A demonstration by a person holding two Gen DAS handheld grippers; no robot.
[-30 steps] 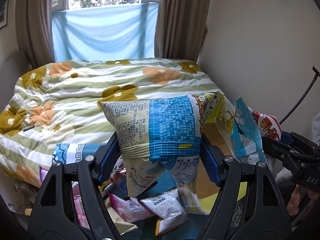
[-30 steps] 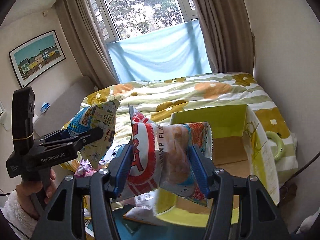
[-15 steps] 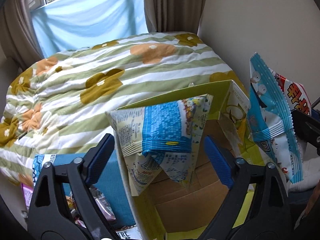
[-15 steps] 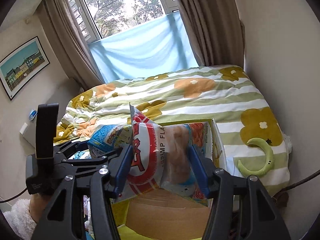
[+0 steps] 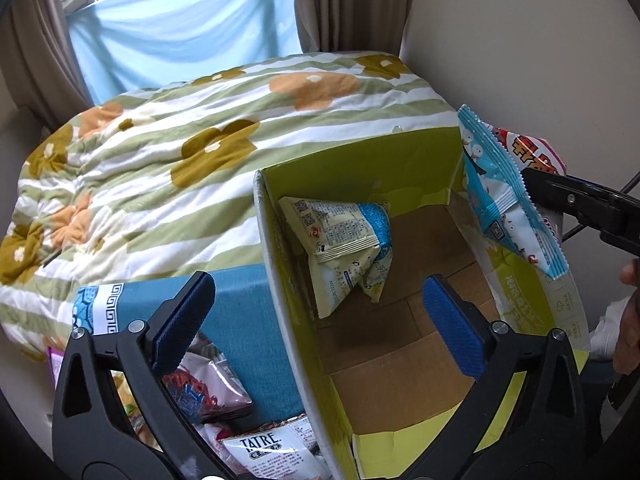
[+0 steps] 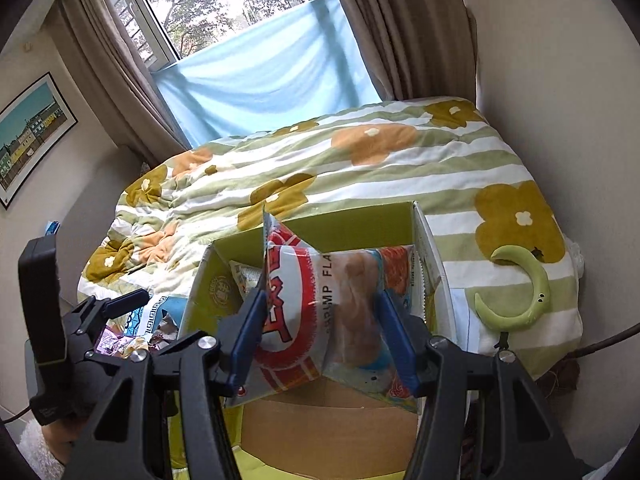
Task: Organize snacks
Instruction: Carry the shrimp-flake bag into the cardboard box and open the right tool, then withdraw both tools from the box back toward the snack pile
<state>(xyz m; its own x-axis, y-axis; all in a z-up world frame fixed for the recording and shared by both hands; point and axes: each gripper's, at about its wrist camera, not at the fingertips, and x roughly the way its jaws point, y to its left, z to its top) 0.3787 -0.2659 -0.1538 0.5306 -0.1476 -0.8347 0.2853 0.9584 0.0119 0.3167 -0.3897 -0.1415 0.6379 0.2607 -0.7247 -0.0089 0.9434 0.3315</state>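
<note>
An open yellow-green cardboard box [image 5: 360,168] stands against the bed. A pale green and blue snack bag [image 5: 344,240] lies inside it, leaning on the left wall. Above the box, the jaws of my left gripper [image 5: 316,292] are opening wide, and the pads touch nothing. My right gripper [image 6: 322,300] is shut on a red and white shrimp-flavour bag [image 6: 316,304] and holds it over the box [image 6: 360,220]. In the left wrist view that bag [image 5: 508,192] hangs at the box's right edge.
Loose snack packets [image 5: 208,380] and a TATRE packet [image 5: 272,452] lie on a teal cloth left of the box. The flowered quilt [image 5: 160,140] stretches behind. A green crescent toy [image 6: 520,292] rests on the bed's right corner. The wall is close on the right.
My left gripper opened and let go of the pale green bag, which dropped into the box. Both grippers moved in over the box and lower; the right one kept its bag.
</note>
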